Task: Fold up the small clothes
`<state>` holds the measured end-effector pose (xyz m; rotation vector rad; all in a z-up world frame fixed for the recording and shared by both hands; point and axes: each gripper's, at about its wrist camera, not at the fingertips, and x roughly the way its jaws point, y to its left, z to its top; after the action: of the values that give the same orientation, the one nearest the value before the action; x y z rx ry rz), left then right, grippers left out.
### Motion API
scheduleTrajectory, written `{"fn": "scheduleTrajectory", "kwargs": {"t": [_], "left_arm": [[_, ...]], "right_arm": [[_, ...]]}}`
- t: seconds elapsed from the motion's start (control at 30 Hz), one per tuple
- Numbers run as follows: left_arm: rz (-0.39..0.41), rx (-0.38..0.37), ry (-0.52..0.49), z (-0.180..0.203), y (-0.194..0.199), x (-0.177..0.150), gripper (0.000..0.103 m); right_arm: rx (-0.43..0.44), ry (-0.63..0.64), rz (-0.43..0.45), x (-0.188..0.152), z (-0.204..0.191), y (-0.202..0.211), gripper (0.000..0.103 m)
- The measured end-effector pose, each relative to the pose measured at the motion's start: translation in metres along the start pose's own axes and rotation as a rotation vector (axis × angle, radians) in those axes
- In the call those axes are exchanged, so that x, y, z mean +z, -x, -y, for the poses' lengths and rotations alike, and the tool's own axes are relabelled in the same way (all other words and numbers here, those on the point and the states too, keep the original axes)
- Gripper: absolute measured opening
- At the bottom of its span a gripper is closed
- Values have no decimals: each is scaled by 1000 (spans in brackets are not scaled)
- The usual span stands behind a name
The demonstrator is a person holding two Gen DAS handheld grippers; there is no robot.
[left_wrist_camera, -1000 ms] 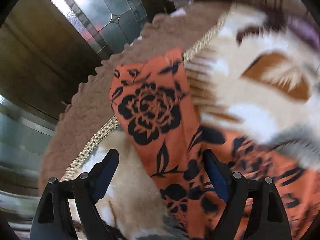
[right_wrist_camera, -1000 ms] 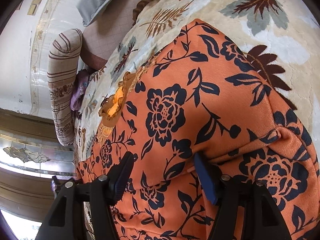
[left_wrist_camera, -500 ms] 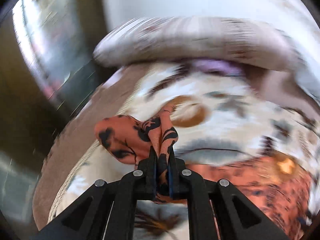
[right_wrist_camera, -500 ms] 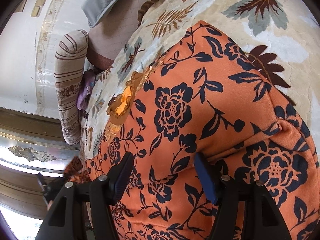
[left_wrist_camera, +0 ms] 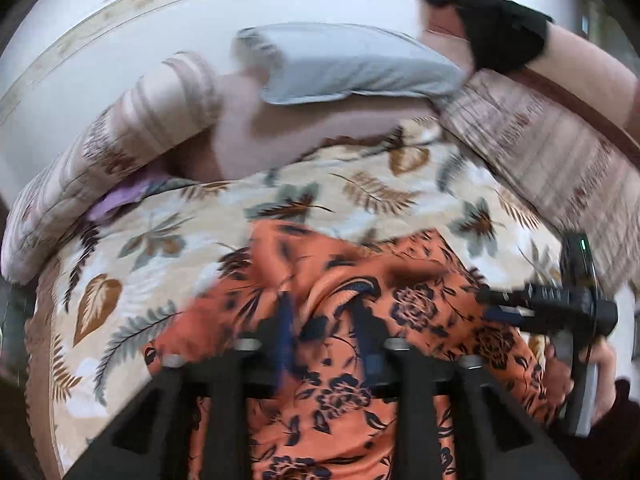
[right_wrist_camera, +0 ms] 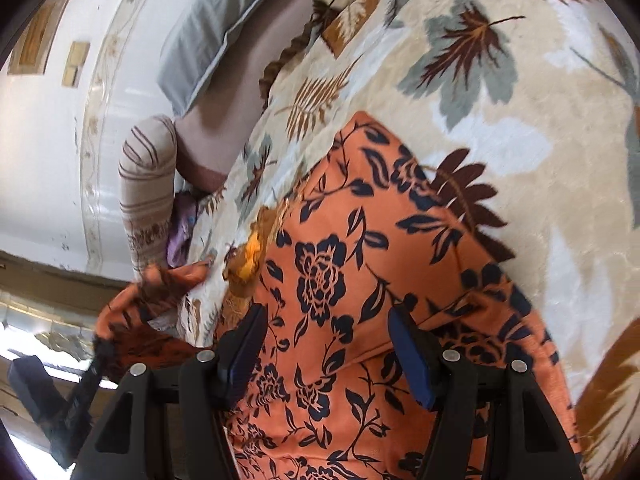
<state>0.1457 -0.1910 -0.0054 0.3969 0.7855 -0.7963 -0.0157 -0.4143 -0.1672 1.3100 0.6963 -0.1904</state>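
An orange garment with a black flower print (right_wrist_camera: 360, 264) lies on a leaf-patterned blanket (right_wrist_camera: 500, 128). It also shows in the left wrist view (left_wrist_camera: 400, 292). My left gripper (left_wrist_camera: 324, 316) hovers over a raised fold of the garment, its blue pads apart; the frame is blurred by motion. In the right wrist view a lifted end of the garment (right_wrist_camera: 160, 292) hangs at the left by the left gripper (right_wrist_camera: 96, 364). My right gripper (right_wrist_camera: 324, 344) is open just above the flat part of the garment; it shows at the right in the left wrist view (left_wrist_camera: 516, 312).
A striped bolster (left_wrist_camera: 132, 128), a grey pillow (left_wrist_camera: 352, 64) and a purple cloth (left_wrist_camera: 120, 200) lie at the far side by the white wall. A brown-striped cushion (left_wrist_camera: 540, 152) is at the right. The blanket's edge is at the left (left_wrist_camera: 40, 352).
My left gripper closed on the garment's end, swung it over toward the right, and now its fingers are apart. The right gripper stayed open over the garment.
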Motion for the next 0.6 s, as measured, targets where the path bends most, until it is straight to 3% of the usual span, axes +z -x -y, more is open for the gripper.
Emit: {"fn": "scheduleTrajectory", "kwargs": {"t": [0.07,0.3,0.43,0.6], "left_arm": [[8,17,-2,-2,-1,-8,60],[-46,74,213,-72,-19,-59,60],[-82,143,316,-107,-38,-104,60],[-95,149,481,-138,-55,-156,60]], "right_arm": [[18,-4,-5,3,0,1,67],[41,-20,-76,1,-1,-15,67],[21,-45,-59,6,7,-18,67],[-28,-38,-51,13,11,-33,66]]}}
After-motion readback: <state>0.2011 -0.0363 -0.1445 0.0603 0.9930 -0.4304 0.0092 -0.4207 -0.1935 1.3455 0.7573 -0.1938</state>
